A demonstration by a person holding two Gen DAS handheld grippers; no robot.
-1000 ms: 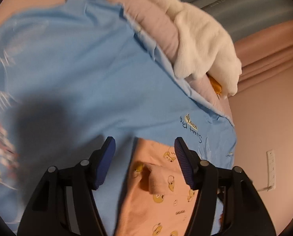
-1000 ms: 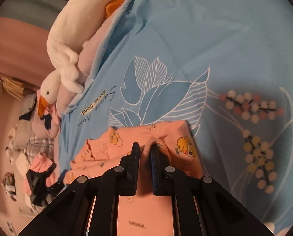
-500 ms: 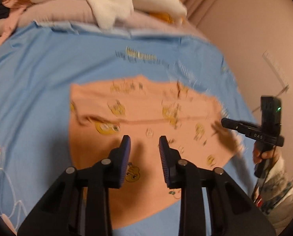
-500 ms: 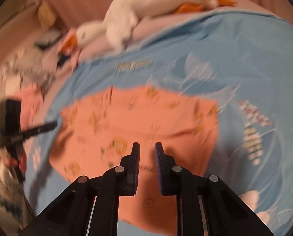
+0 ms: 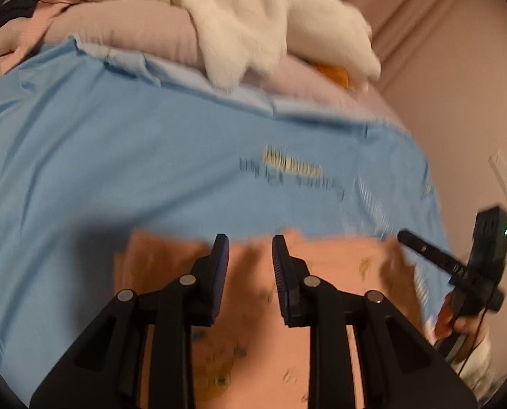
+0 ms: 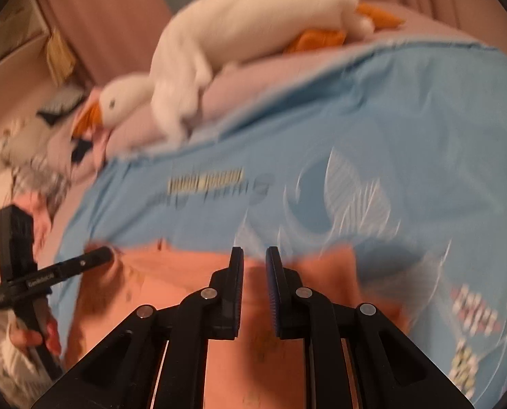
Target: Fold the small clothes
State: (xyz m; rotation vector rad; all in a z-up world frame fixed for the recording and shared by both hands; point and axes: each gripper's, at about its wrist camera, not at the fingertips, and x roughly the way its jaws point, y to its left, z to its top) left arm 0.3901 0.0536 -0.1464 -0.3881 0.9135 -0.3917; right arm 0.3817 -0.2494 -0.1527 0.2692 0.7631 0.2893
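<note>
An orange garment with yellow cartoon prints lies spread flat on the blue bed sheet; it also shows in the right wrist view. My left gripper hovers over the garment's far edge, jaws partly open and empty. My right gripper hovers over the same edge, jaws a narrow gap apart and empty. Each gripper shows in the other's view: the right one at the garment's right side, the left one at its left side. Both views are blurred.
A white plush goose lies on a mauve pillow at the head of the bed; it also shows in the right wrist view. A heap of clothes lies at the left. A pink wall bounds the bed's right side.
The right gripper has let go of the orange garment, which now lies spread flat. The left jaws have narrowed. Both grippers have drawn closer to the garment's far edge.
</note>
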